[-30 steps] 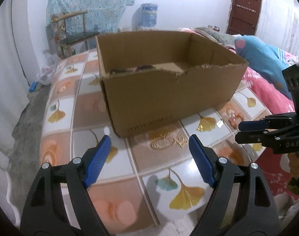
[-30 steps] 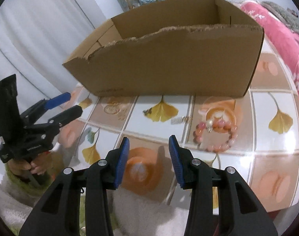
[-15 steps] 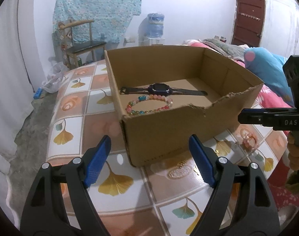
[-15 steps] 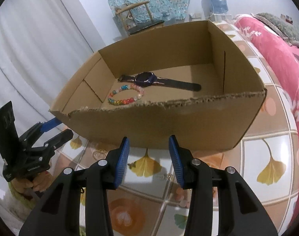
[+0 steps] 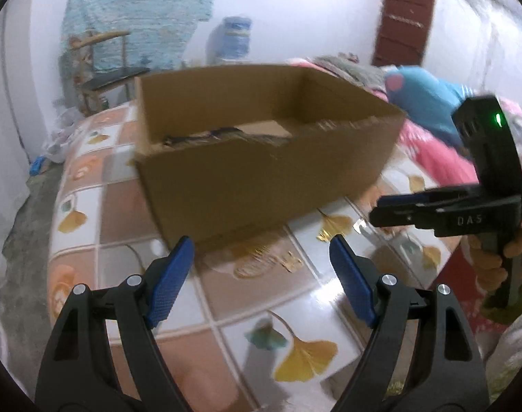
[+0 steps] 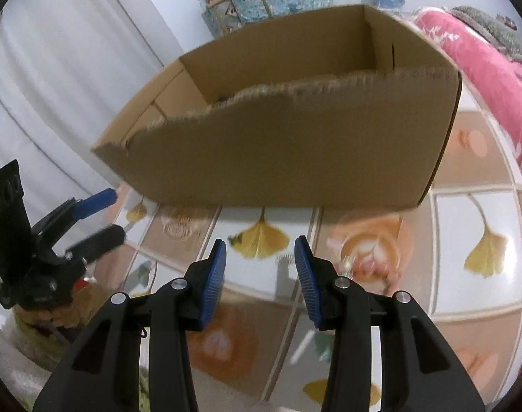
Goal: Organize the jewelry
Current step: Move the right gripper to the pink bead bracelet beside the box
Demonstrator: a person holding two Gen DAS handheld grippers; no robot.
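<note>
An open cardboard box (image 5: pixel 261 171) (image 6: pixel 295 158) stands on the tiled table. Over its torn front wall only a dark sliver of a watch (image 5: pixel 209 134) shows. In front of the box lie a gold necklace (image 5: pixel 267 264) (image 6: pixel 176 226), a small silver piece (image 6: pixel 285 259) and a blurred pink bead bracelet (image 6: pixel 363 264). My left gripper (image 5: pixel 261 254) is open wide above the necklace, with nothing between its fingers. My right gripper (image 6: pixel 261 257) is open narrower over the silver piece, empty. Each view also shows the other gripper: the right gripper (image 5: pixel 394 209) and the left gripper (image 6: pixel 99 216).
The table top (image 5: pixel 99 213) carries a ginkgo-leaf tile pattern and ends close below both grippers. A pink bed cover (image 6: pixel 494 79) and a blue pillow (image 5: pixel 425 99) lie to the right. White curtains (image 6: pixel 55 86), a chair (image 5: pixel 103 65) and a water bottle (image 5: pixel 231 39) stand behind.
Half a second ago both cameras looked down into the box at the watch and a coloured bead bracelet. Both have since sunk, and the front wall hides most of the contents. Jaw widths are unchanged.
</note>
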